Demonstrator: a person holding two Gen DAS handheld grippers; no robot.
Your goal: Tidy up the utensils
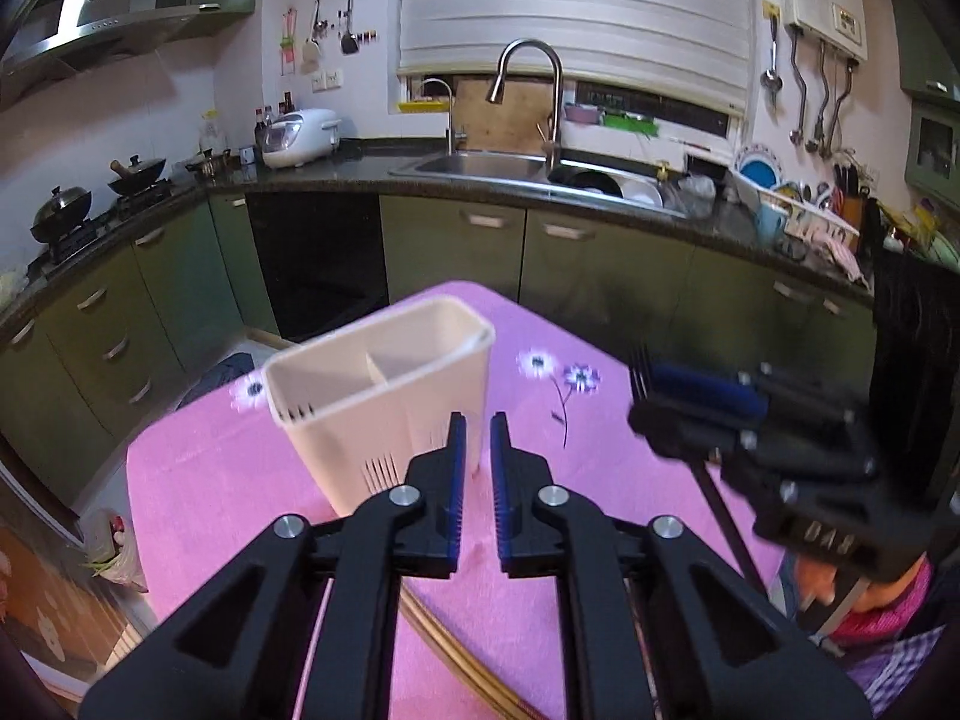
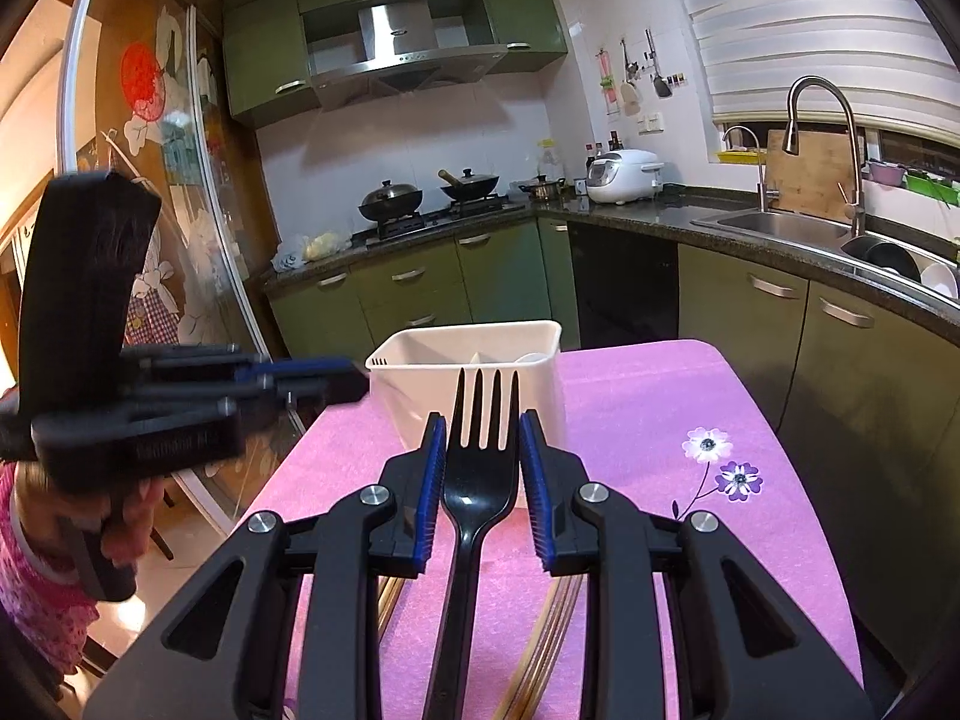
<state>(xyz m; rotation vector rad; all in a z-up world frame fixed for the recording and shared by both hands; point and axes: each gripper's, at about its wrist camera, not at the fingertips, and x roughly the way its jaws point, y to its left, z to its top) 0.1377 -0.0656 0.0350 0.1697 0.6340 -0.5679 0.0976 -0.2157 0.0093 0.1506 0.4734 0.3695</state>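
Note:
A cream two-compartment utensil holder (image 1: 384, 396) (image 2: 468, 360) stands upright on the pink flowered tablecloth (image 1: 240, 480) (image 2: 660, 390). Something white and rounded (image 2: 534, 358) lies in its right compartment. My left gripper (image 1: 477, 426) hovers above the cloth just in front of the holder, shut, with nothing between its blue pads; the right wrist view shows it at the holder's left (image 2: 354, 381). My right gripper (image 2: 482, 420) is shut on a black plastic fork (image 2: 480, 480), tines pointing at the holder. In the left wrist view it is off to the right (image 1: 648, 402). Wooden chopsticks (image 1: 456, 654) (image 2: 552, 630) lie on the cloth beneath.
Beyond the table runs a dark counter over green cabinets (image 1: 456, 240), with a steel sink (image 1: 480, 165) and a stove with pans (image 2: 420, 198). A dark chair back (image 1: 912, 330) stands at the table's right. A glass sliding door (image 2: 180, 180) is on the left.

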